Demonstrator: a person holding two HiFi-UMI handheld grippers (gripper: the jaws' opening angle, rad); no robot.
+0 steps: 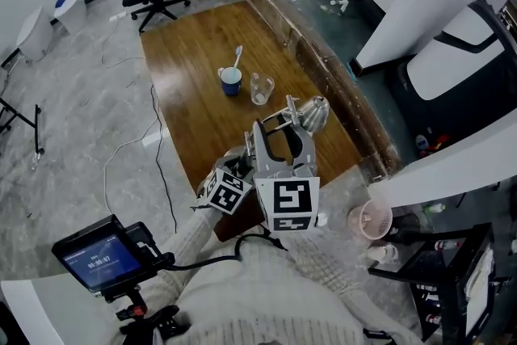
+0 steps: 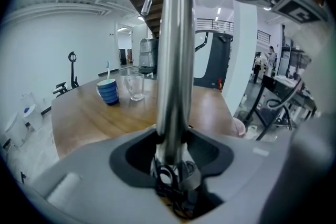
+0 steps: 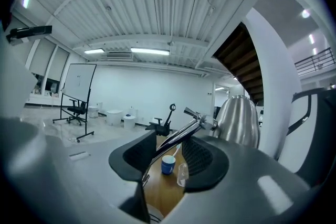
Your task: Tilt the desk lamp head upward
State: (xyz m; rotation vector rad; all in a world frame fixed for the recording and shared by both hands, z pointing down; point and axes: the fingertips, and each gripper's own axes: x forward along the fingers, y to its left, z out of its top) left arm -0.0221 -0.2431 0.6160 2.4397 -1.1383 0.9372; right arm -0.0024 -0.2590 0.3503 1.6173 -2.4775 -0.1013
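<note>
Though hidden overhead, fingers (image 2: 128, 156) on stem (image 2: 176, 60)

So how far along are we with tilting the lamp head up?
Done: left gripper is clamped on the lamp stem. In hand: right gripper stands open, that stem passing between its jaws, gripping nothing. Left: the lamp head seems to face down, so the tilt looks not yet made.
</note>
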